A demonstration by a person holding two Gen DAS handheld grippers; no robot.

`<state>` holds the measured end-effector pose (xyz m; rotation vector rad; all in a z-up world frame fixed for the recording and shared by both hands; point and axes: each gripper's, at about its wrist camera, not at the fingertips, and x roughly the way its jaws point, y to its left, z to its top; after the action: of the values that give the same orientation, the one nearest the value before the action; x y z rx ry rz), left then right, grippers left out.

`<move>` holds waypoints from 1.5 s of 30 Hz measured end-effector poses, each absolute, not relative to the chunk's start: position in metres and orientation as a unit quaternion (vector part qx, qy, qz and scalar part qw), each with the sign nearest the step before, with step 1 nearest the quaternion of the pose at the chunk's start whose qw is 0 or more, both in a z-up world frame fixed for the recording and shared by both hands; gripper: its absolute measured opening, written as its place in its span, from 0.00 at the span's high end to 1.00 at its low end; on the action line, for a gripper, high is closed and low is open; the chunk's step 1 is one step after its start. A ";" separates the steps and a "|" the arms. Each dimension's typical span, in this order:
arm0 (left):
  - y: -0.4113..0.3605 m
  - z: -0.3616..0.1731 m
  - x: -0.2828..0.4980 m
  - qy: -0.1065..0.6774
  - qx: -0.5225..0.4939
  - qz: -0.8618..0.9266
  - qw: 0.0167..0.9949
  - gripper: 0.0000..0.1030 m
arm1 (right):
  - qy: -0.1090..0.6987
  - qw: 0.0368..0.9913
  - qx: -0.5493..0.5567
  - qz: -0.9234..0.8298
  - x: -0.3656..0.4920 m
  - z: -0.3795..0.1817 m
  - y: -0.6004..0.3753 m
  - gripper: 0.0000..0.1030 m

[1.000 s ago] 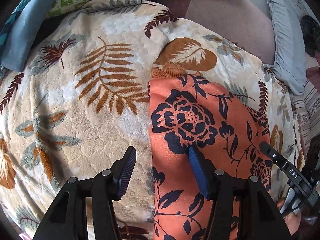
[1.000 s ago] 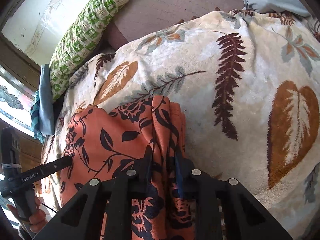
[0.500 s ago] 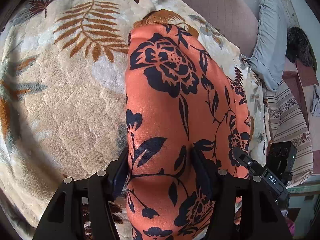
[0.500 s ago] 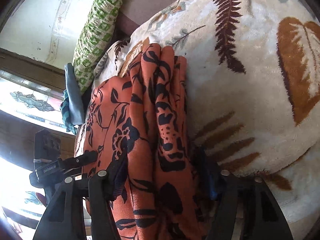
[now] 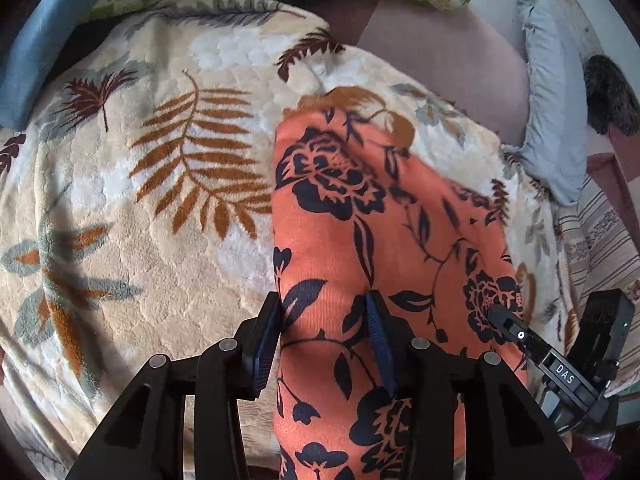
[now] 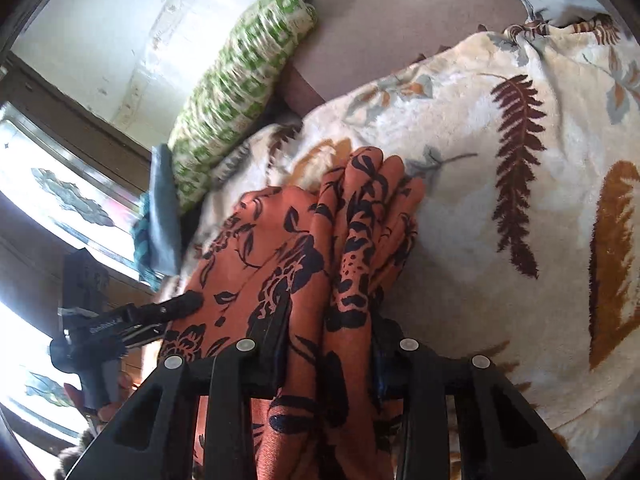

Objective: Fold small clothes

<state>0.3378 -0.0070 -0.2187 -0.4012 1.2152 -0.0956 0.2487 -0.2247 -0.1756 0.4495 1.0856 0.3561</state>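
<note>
Left wrist view has the left gripper with jaws narrowed onto the near end of the orange floral garment, cloth pinched between the pads. Over on the right wrist view, the right gripper likewise clamps a bunched, pleated edge of it. That garment lies stretched lengthwise across the cream leaf-print blanket, with a green patterned pillow beyond.
</note>
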 end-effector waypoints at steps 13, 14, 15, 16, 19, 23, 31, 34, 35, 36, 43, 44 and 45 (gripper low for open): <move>-0.027 -0.133 0.197 0.447 -0.014 0.008 0.894 0.36 | 0.551 0.832 0.023 0.064 0.177 -0.125 -0.206 0.04; -0.032 -0.133 0.180 0.439 -0.009 0.014 0.899 0.36 | 0.557 0.828 -0.001 0.056 0.166 -0.122 -0.200 0.02; -0.036 -0.134 0.165 0.432 -0.007 0.015 0.902 0.36 | 0.555 0.830 -0.022 0.049 0.151 -0.119 -0.195 0.03; -0.040 -0.134 0.151 0.428 -0.004 0.017 0.903 0.36 | 0.543 0.838 -0.040 0.036 0.136 -0.115 -0.192 0.03; -0.054 -0.136 0.116 0.427 0.011 0.024 0.904 0.36 | 0.516 0.853 -0.079 0.008 0.097 -0.104 -0.189 0.03; -0.070 -0.135 0.089 0.430 0.033 0.036 0.901 0.36 | 0.490 0.861 -0.137 -0.014 0.062 -0.095 -0.183 0.03; -0.077 -0.131 0.073 0.440 0.036 0.032 0.897 0.36 | 0.470 0.873 -0.127 0.022 0.038 -0.078 -0.176 0.03; -0.074 -0.128 0.068 0.445 0.027 0.023 0.895 0.36 | 0.470 0.876 -0.108 0.033 0.034 -0.078 -0.176 0.02; -0.073 -0.127 0.067 0.446 0.023 0.021 0.894 0.36 | 0.470 0.875 -0.107 0.032 0.033 -0.079 -0.176 0.02; -0.072 -0.126 0.066 0.448 0.018 0.017 0.894 0.36 | 0.471 0.875 -0.104 0.031 0.033 -0.079 -0.177 0.02; -0.069 -0.118 0.059 0.456 -0.010 -0.013 0.890 0.36 | 0.471 0.876 -0.099 0.021 0.025 -0.082 -0.179 0.02; -0.070 -0.117 0.058 0.458 -0.015 -0.019 0.889 0.36 | 0.471 0.876 -0.100 0.022 0.024 -0.081 -0.179 0.02; -0.070 -0.117 0.057 0.459 -0.017 -0.025 0.888 0.36 | 0.471 0.876 -0.099 0.021 0.023 -0.081 -0.178 0.02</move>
<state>0.0570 -0.0705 -0.1166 -0.0346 0.9548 -0.0510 0.0234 -0.1784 -0.0812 -0.2069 0.9832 0.0436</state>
